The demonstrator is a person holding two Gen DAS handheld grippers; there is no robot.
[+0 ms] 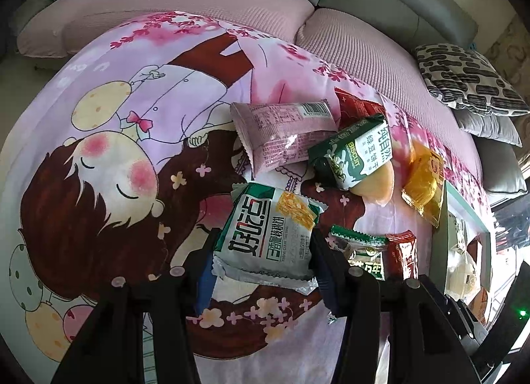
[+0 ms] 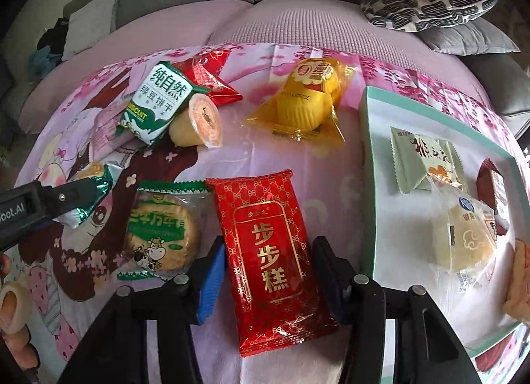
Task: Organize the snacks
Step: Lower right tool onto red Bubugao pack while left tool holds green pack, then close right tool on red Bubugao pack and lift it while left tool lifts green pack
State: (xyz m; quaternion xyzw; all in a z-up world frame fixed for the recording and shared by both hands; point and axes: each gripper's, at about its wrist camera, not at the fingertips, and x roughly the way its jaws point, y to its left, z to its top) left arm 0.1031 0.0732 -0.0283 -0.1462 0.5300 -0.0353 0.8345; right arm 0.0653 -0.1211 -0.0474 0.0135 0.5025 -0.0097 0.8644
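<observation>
Red foil cake packet (image 2: 270,261) lies on the bed at six o'clock, the right hand-held gripper (image 2: 268,271) clamping its slippery sides mid-length; light, crushable, so grip gently. Left hand-held gripper (image 1: 263,251) clamps the green-white biscuit pack (image 1: 268,235).

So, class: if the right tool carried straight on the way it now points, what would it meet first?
The red snack packet, which already lies between the right tool and its blue pads. Beyond that lies the cartoon blanket; whether the pads grip yet is unclear.
</observation>
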